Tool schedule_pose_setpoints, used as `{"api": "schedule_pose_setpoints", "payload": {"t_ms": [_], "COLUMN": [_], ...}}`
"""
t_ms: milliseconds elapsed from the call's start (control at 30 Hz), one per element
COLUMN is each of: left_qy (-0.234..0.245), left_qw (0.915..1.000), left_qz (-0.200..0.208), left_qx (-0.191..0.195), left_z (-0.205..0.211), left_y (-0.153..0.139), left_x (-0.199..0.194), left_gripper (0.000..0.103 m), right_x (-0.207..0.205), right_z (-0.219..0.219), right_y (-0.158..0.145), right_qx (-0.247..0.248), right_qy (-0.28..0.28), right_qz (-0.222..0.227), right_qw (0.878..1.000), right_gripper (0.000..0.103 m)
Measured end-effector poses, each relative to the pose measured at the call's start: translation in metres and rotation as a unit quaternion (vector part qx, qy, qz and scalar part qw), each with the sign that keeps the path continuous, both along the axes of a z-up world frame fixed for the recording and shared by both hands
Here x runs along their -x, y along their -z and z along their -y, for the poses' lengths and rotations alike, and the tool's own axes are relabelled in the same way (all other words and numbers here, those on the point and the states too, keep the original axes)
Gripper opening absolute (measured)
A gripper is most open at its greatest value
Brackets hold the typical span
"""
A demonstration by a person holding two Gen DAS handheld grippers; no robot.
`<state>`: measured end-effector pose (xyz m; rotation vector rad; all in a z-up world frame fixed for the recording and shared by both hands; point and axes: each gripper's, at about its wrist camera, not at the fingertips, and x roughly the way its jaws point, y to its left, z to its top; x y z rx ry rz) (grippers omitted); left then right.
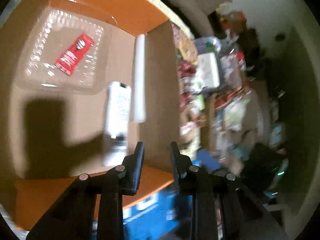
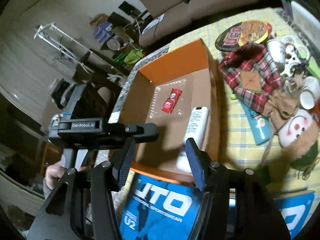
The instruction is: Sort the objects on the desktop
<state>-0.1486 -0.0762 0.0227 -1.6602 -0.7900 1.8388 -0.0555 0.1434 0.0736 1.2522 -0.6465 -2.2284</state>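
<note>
An open cardboard box (image 2: 213,92) with orange flaps stands on the table. In it lies a clear plastic tray (image 1: 40,56) holding a red snack packet (image 1: 75,54) (image 2: 171,101). A white printed bottle (image 1: 118,112) (image 2: 197,122) lies by the box's right wall. My left gripper (image 1: 157,148) hovers over the box's near right corner, its jaws narrowly apart with nothing between them. In the right wrist view its black body (image 2: 100,130) hangs over the box's left edge, held by a hand (image 2: 53,175). My right gripper (image 2: 160,158) is open and empty above the box's near edge.
A blue printed package (image 2: 160,204) lies in front of the box. To the right, on the yellow checked cloth (image 2: 236,140), are a plaid cloth (image 2: 248,76), a teal bottle (image 2: 259,126), a doll (image 2: 298,132), cups (image 2: 309,94) and a noodle bowl (image 2: 243,34). A sofa (image 2: 200,4) stands behind.
</note>
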Motion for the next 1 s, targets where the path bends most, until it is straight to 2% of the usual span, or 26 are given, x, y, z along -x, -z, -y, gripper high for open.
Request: {"api": "schedule_pose_setpoints", "payload": {"t_ms": [33, 67, 100, 200, 267, 333, 400, 433, 533, 600, 633, 667, 767, 833, 900, 933, 1000], "left_qy": [0.002, 0.005, 0.018, 0.068, 0.103, 0.134, 0.157, 0.168, 0.184, 0.187, 0.184, 0.174, 0.144, 0.105, 0.073, 0.049, 0.016], "left_qw": [0.9998, 0.9987, 0.9941, 0.9768, 0.9612, 0.9494, 0.9426, 0.9366, 0.9242, 0.9187, 0.922, 0.9336, 0.955, 0.9764, 0.988, 0.9943, 0.9993], "left_qz": [0.001, 0.003, -0.002, -0.021, -0.029, -0.029, -0.023, -0.024, -0.034, -0.045, -0.046, -0.036, -0.026, -0.005, 0.001, 0.01, 0.024], "left_qx": [0.021, 0.051, 0.107, 0.202, 0.254, 0.283, 0.294, 0.306, 0.333, 0.345, 0.338, 0.311, 0.258, 0.189, 0.136, 0.094, 0.025], "left_z": [0.0, -0.003, -0.011, -0.032, -0.057, -0.082, -0.099, -0.108, -0.122, -0.125, -0.123, -0.117, -0.1, -0.079, -0.062, -0.049, -0.034], "left_y": [0.001, 0.002, 0.003, 0.012, 0.022, 0.033, 0.045, 0.051, 0.061, 0.059, 0.057, 0.055, 0.047, 0.043, 0.037, 0.034, 0.033], "left_x": [0.001, 0.004, 0.01, 0.02, 0.022, 0.023, 0.021, 0.021, 0.021, 0.022, 0.023, 0.025, 0.027, 0.03, 0.029, 0.027, 0.022], "left_gripper": [0.043, 0.05, 0.05, 0.061, 0.061, 0.061, 0.061, 0.061, 0.065, 0.05, 0.047, 0.046, 0.045, 0.045, 0.045, 0.045, 0.045], "right_x": [-0.001, -0.001, 0.0, 0.002, 0.003, 0.003, 0.002, 0.002, 0.001, 0.001, 0.001, 0.001, 0.001, 0.001, 0.002, 0.002, 0.002], "right_z": [-0.002, -0.005, -0.008, -0.016, -0.022, -0.026, -0.03, -0.031, -0.032, -0.032, -0.031, -0.031, -0.032, -0.032, -0.033, -0.033, -0.03], "right_y": [-0.001, -0.001, -0.002, -0.006, -0.008, -0.009, -0.008, -0.007, -0.004, -0.004, -0.004, -0.004, -0.004, -0.003, -0.001, 0.0, 0.002], "right_qx": [-0.004, -0.005, -0.006, -0.009, -0.012, -0.012, -0.011, -0.013, -0.017, -0.018, -0.019, -0.022, -0.023, -0.018, -0.009, -0.001, 0.014], "right_qy": [0.004, 0.009, 0.014, 0.028, 0.038, 0.042, 0.043, 0.041, 0.036, 0.032, 0.031, 0.03, 0.029, 0.031, 0.031, 0.029, 0.021], "right_qz": [-0.002, -0.003, -0.004, -0.009, -0.012, -0.012, -0.011, -0.01, -0.006, -0.007, -0.007, -0.007, -0.007, -0.006, -0.003, -0.001, 0.005], "right_qw": [1.0, 1.0, 1.0, 1.0, 0.999, 0.999, 0.999, 0.999, 0.999, 0.999, 0.999, 0.999, 0.999, 0.999, 0.999, 1.0, 1.0], "right_gripper": [0.051, 0.051, 0.051, 0.052, 0.052, 0.052, 0.053, 0.053, 0.053, 0.053, 0.053, 0.053, 0.053, 0.053, 0.053, 0.054, 0.056]}}
